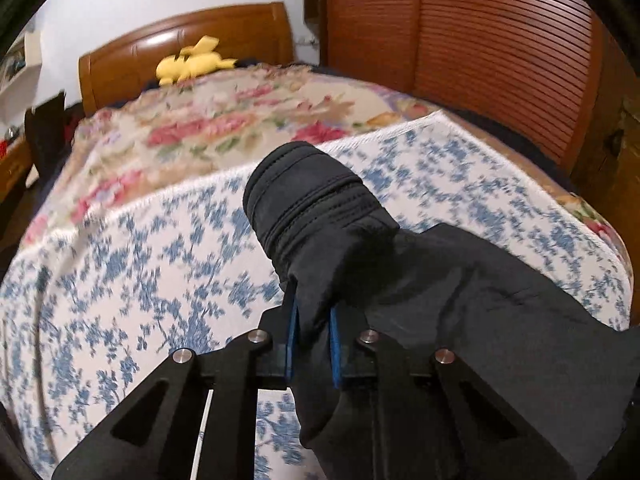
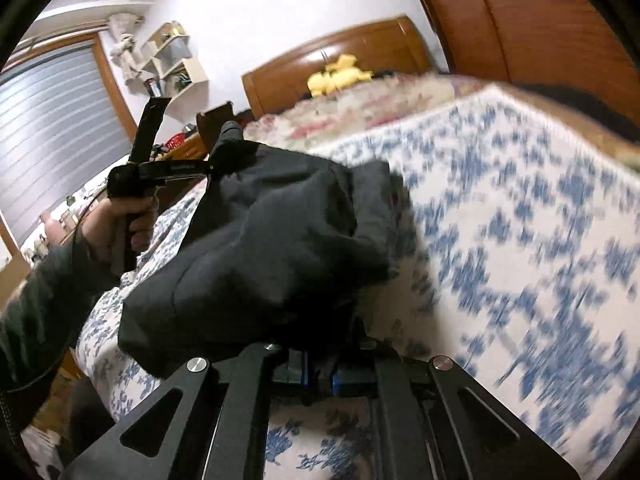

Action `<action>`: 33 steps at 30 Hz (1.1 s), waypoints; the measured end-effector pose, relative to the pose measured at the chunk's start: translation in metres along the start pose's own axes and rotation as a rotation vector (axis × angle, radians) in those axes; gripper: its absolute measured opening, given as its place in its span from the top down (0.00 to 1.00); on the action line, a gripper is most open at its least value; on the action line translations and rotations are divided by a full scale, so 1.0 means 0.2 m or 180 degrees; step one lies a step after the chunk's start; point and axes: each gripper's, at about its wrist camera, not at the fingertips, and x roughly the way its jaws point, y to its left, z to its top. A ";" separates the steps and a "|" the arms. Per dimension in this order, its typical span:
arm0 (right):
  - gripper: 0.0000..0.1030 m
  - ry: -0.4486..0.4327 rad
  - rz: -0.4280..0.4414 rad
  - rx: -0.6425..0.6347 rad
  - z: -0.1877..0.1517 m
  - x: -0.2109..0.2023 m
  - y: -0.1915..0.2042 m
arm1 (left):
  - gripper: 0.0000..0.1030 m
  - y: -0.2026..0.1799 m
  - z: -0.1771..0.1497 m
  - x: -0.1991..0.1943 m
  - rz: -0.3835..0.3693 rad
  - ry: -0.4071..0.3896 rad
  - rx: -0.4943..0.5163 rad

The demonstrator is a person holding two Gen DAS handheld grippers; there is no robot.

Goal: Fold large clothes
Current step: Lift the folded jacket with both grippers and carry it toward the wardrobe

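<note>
Folding has barely begun, by my reading. The black garment [image 2: 256,240] hangs bunched above the blue-flowered bedspread [image 1: 120,264], nothing yet laid flat. The left gripper [image 1: 314,316] pinches its cuff end; the right gripper [image 2: 320,376] clamps another fold nearer.

Home bedroom: bed [image 1: 160,280] with wooden headboard [image 1: 208,36], yellow plush toy [image 1: 192,64] below it, louvered wardrobe [image 1: 480,40] beside it.

garment [image 1: 460,280] on bedspread [image 1: 140,260], headboard [image 1: 132,60] behind
</note>
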 end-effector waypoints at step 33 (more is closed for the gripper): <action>0.92 -0.0536 -0.2151 0.0248 0.01 -1.25 -0.97 | 0.85 -1.83 0.56 0.26 -0.0921 -0.0344 0.0793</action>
